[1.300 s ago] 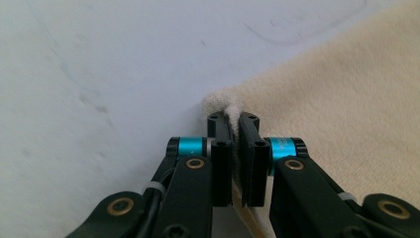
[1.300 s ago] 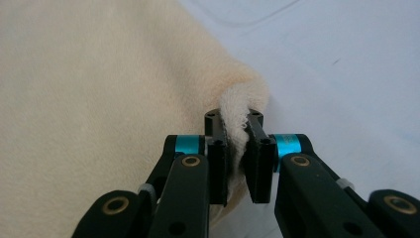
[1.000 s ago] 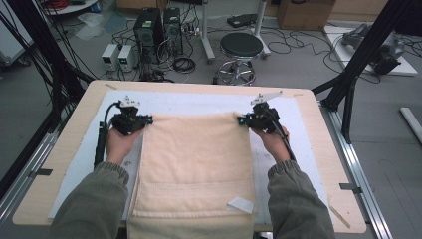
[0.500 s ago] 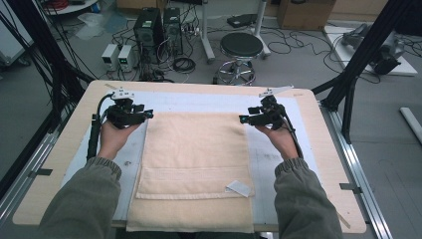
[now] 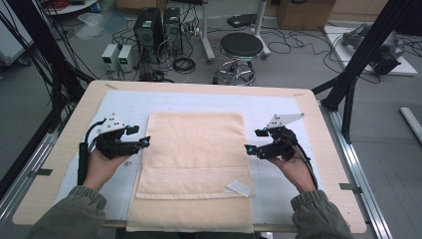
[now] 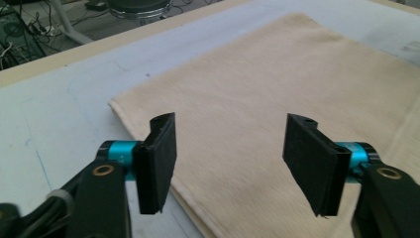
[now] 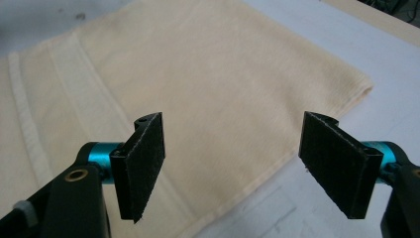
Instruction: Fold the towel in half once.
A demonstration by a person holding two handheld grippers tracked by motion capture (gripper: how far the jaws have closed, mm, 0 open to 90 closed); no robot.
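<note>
Cream towel folded flat at table centre, near end overhanging front edge; left gripper beside towel's left edge, jaws just opening, spread, empty; right gripper beside right edge, likewise spread, empty.

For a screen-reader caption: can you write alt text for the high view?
A folded cream towel lies on a white-covered table. A person's hands hold the left claw and right claw open beside its two long edges, touching nothing.

No readable text, white tag on towel blank, equipment markings too small
</note>
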